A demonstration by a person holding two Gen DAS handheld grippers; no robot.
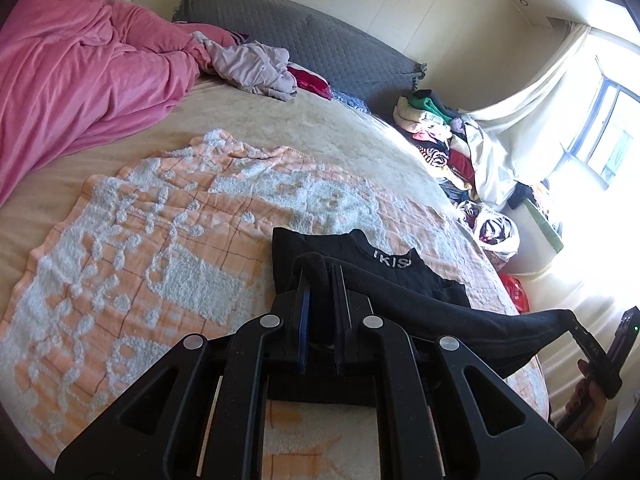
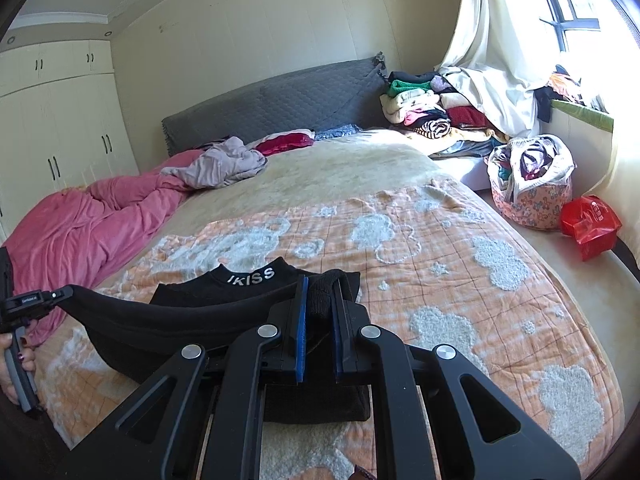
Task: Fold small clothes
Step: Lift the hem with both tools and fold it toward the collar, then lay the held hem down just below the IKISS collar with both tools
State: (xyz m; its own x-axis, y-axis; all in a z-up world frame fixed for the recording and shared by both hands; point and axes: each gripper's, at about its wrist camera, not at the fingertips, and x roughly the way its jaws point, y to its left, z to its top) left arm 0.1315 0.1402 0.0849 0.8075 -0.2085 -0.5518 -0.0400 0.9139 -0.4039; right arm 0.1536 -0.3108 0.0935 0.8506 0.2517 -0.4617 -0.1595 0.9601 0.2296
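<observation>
A black top [image 1: 390, 276] with a white-lettered collar lies on the orange and white blanket [image 1: 160, 248] on the bed. Its near edge is lifted and stretched between both grippers. My left gripper [image 1: 322, 270] is shut on one corner of that edge. My right gripper [image 1: 570, 316] holds the other end at the far right. In the right wrist view the right gripper [image 2: 322, 280] is shut on a bunched corner of the black top [image 2: 248, 292]. The left gripper [image 2: 68, 291] pinches the far end at the left, with a hand below it.
A pink duvet [image 1: 80, 72] is heaped at the left of the bed. A grey garment [image 1: 252, 66] and a red item [image 1: 310, 80] lie by the grey headboard [image 1: 300, 36]. A clothes pile [image 2: 424, 116], a floral basket [image 2: 532, 196] and a red bag [image 2: 590, 226] stand by the window.
</observation>
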